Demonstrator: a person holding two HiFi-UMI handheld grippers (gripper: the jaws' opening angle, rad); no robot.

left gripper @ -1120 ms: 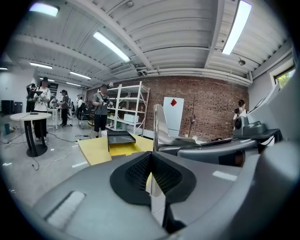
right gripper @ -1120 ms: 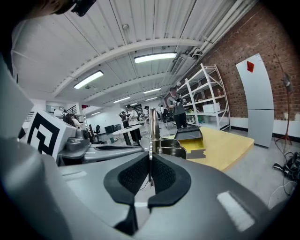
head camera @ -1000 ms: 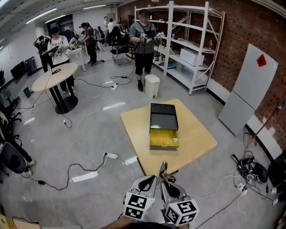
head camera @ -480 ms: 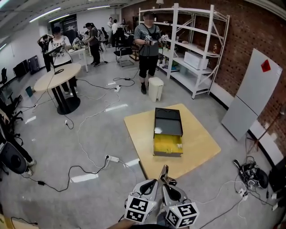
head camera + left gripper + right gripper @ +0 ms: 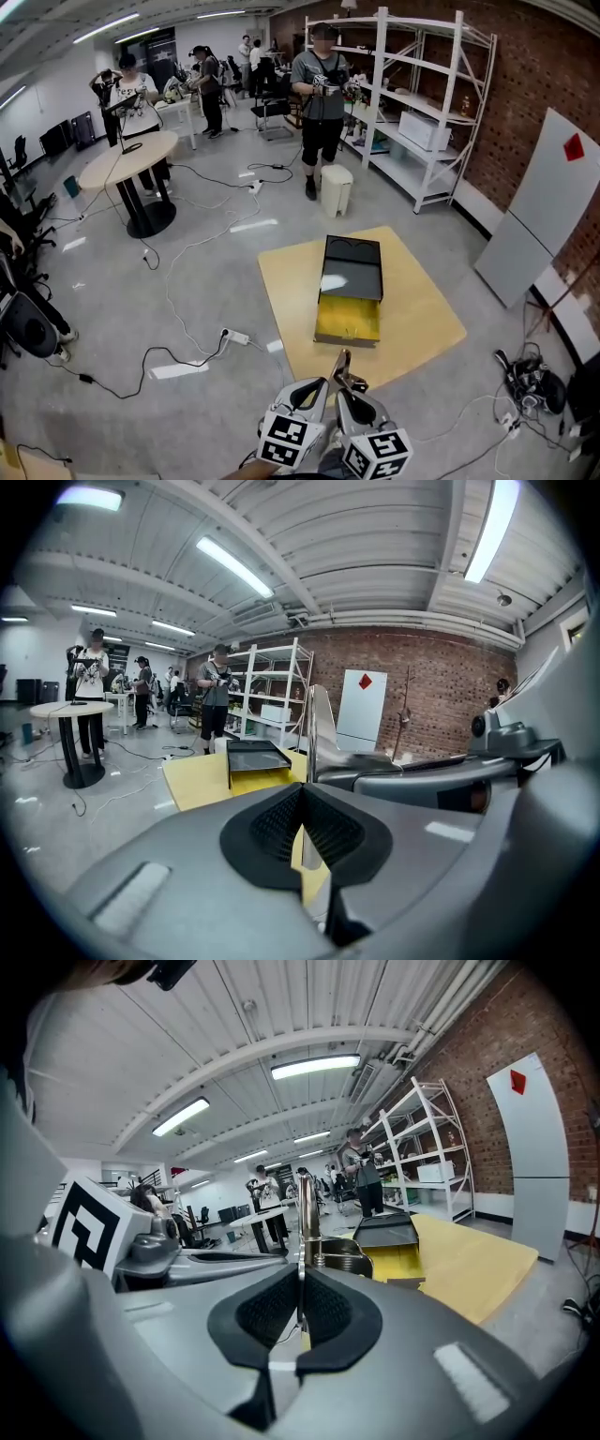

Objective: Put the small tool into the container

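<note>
You're holding the small silvery metal tool [image 5: 344, 366] clamped in both left gripper [image 5: 302, 832] and right gripper [image 5: 300, 1314], well short of the black container with open yellow drawer [image 5: 352, 267]; carry step, I'd say, next you're needing reach over that drawer.

No readable text; only square markers [image 5: 286, 439] on the hand-held gripper cubes [image 5: 380, 455], a red diamond [image 5: 573, 146] on a white panel [image 5: 534, 225]

White shelving [image 5: 382, 94] stands against the brick wall [image 5: 525, 56] — a white bin [image 5: 337, 189] nearby, a round table [image 5: 127, 159] apart
</note>
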